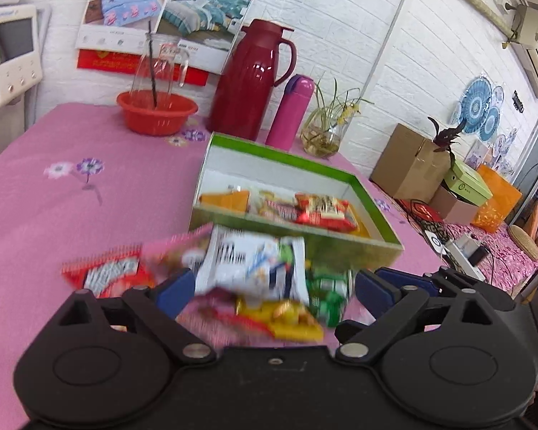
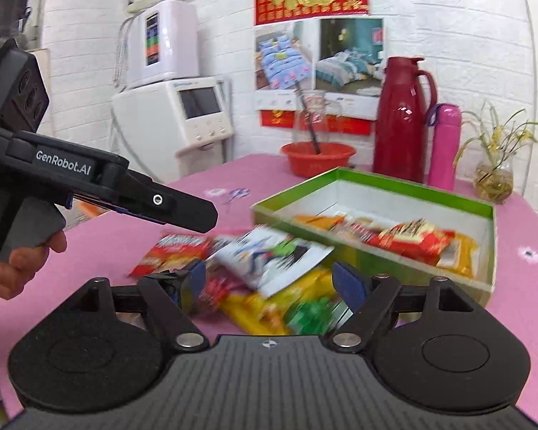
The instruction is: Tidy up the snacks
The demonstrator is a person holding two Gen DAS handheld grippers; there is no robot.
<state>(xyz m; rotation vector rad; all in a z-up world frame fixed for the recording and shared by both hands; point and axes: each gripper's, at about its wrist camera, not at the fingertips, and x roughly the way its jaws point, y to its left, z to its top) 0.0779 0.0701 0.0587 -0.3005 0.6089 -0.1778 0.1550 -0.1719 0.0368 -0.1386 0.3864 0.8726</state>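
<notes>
Both-handed, left gripper (image 1: 272, 286) and right gripper (image 2: 269, 283) gape over crinkly foil snack packets (image 2: 269, 258) beside the rectangular cardboard box (image 2: 376, 182).

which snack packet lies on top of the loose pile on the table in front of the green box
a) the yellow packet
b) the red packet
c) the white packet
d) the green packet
c) The white packet lies over the yellow packet and green packet, in front of the green box.

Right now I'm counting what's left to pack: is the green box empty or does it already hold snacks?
Partly filled. The green box holds several snack packets along its near side; its far white floor is bare.
</notes>
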